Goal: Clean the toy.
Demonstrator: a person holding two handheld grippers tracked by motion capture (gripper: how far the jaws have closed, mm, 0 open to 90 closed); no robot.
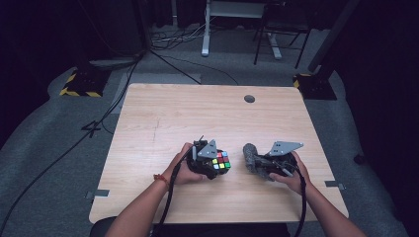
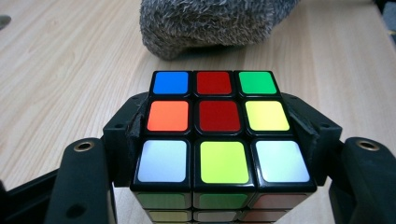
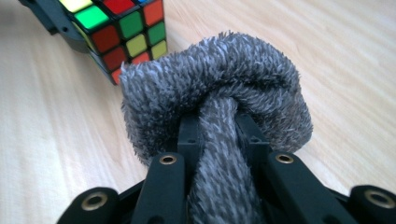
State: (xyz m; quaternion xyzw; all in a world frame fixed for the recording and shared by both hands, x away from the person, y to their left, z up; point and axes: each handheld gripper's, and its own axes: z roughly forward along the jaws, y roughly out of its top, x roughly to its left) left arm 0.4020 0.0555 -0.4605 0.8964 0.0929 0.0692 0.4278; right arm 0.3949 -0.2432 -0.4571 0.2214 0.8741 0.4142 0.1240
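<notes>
A scrambled puzzle cube (image 1: 222, 161) (image 2: 217, 126) sits low over the wooden table (image 1: 197, 113), a little left of centre near the front. My left gripper (image 1: 215, 165) (image 2: 217, 122) is shut on it, one jaw on each side face. The cube's top face has red at its centre. Just to the right, a grey fuzzy cloth (image 1: 251, 158) (image 3: 219, 79) is bunched and folded back on itself. My right gripper (image 1: 260, 167) (image 3: 219, 135) is shut on a strand of that cloth. In the right gripper view the cube (image 3: 126, 28) lies close beyond the cloth. The cloth (image 2: 210, 23) rests on the table just past the cube.
A small dark round grommet (image 1: 249, 98) sits near the table's far edge. Beyond the table lie cables on grey carpet, yellow-and-black striped stand bases (image 1: 79, 84) at both sides, and desk legs (image 1: 205, 29).
</notes>
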